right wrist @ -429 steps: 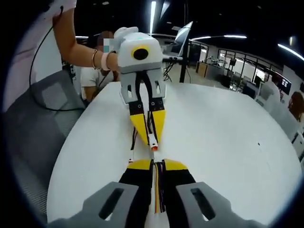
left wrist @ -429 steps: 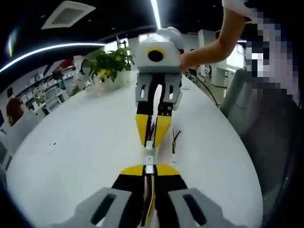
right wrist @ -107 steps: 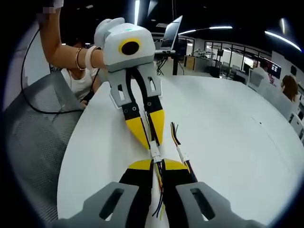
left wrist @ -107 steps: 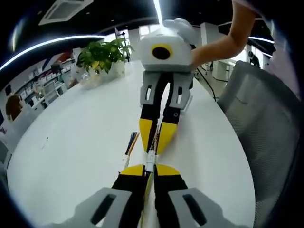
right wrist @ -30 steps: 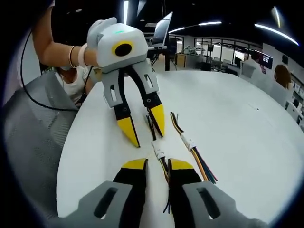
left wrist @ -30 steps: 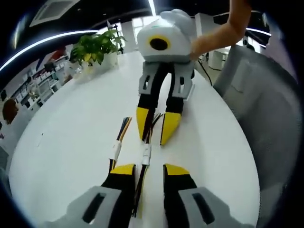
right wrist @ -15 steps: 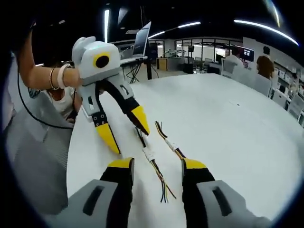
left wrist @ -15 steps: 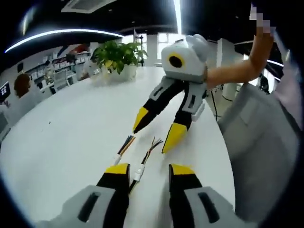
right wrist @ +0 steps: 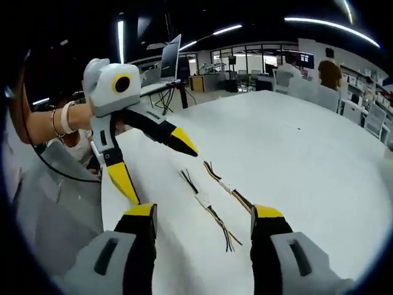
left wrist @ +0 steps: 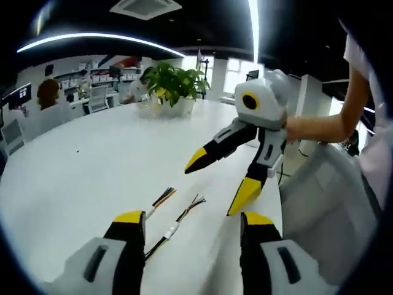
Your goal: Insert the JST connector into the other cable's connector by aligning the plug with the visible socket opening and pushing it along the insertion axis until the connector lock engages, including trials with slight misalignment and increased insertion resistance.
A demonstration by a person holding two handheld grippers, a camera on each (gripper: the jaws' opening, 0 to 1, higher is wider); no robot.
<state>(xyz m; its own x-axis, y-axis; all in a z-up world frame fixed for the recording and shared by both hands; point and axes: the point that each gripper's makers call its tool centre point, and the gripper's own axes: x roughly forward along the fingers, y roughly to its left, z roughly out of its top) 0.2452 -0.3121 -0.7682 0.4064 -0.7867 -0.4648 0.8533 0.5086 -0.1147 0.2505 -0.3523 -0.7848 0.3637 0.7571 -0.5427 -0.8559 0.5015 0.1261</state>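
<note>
Two thin multicoloured cables lie side by side on the white table [left wrist: 86, 153], each with a small white JST connector along its length. In the left gripper view, one connector [left wrist: 171, 229] sits between my jaws and the second cable [left wrist: 161, 198] lies just left of it. In the right gripper view, the nearer connector [right wrist: 201, 200] and the second cable [right wrist: 226, 186] lie ahead between my jaws. My left gripper [left wrist: 193, 219] is open, holding nothing, and appears opposite as left gripper [right wrist: 153, 158]. My right gripper [right wrist: 204, 212] is open too, seen as right gripper [left wrist: 221, 178] above the cables.
A potted plant [left wrist: 175, 83] stands at the table's far side. A grey chair [left wrist: 313, 203] flanks the table edge, seen also as chair [right wrist: 55, 203]. A laptop [right wrist: 171, 58] stands beyond the table [right wrist: 307, 147]. A person's hand [left wrist: 307, 126] holds the right gripper. Seated people are in the background.
Both grippers have spread their jaws wider and drawn back and up from the cables. The cable they flanked a second ago now lies free on the table.
</note>
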